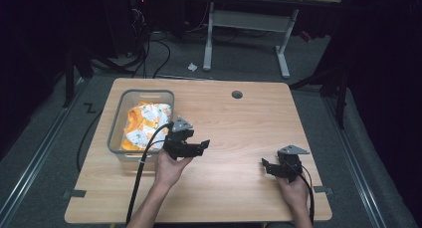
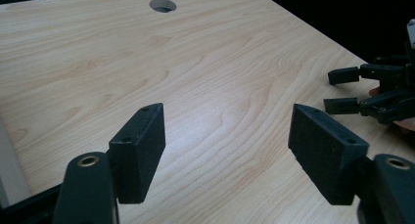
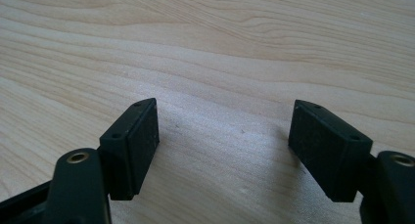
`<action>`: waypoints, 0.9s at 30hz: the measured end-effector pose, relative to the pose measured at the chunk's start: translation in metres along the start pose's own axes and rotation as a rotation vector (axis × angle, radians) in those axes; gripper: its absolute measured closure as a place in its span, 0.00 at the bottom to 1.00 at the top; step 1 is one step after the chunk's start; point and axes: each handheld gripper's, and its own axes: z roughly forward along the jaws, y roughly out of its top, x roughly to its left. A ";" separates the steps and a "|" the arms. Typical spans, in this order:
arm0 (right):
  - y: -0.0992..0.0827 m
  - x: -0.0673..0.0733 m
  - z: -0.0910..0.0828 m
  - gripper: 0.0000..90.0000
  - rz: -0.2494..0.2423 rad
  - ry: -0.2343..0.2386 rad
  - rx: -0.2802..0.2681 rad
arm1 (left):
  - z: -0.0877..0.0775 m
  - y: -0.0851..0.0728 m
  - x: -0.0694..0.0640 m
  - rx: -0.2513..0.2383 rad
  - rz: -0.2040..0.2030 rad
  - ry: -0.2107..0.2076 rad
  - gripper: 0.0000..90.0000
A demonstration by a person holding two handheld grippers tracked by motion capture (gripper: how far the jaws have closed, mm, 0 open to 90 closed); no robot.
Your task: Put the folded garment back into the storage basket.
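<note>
High view: my left gripper (image 1: 201, 146) beside the clear bin (image 1: 119, 119) of orange cloth (image 1: 144, 124), right gripper (image 1: 265, 166) apart; both jaws wide, empty.

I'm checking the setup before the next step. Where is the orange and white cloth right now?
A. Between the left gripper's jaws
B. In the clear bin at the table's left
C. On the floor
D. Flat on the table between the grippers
B: the cloth lies bunched inside the bin, and the left gripper has only bare table between its open jaws.
</note>
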 end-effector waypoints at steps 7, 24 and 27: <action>0.000 0.000 0.000 0.30 0.000 0.000 0.000 | 0.005 -0.001 -0.002 0.010 0.004 -0.002 0.34; 0.000 0.000 0.000 0.30 0.000 0.000 0.000 | 0.019 -0.014 -0.003 0.032 -0.021 -0.012 0.34; 0.000 0.000 0.000 0.30 0.000 0.000 0.000 | 0.022 -0.016 -0.002 0.038 -0.022 -0.014 0.34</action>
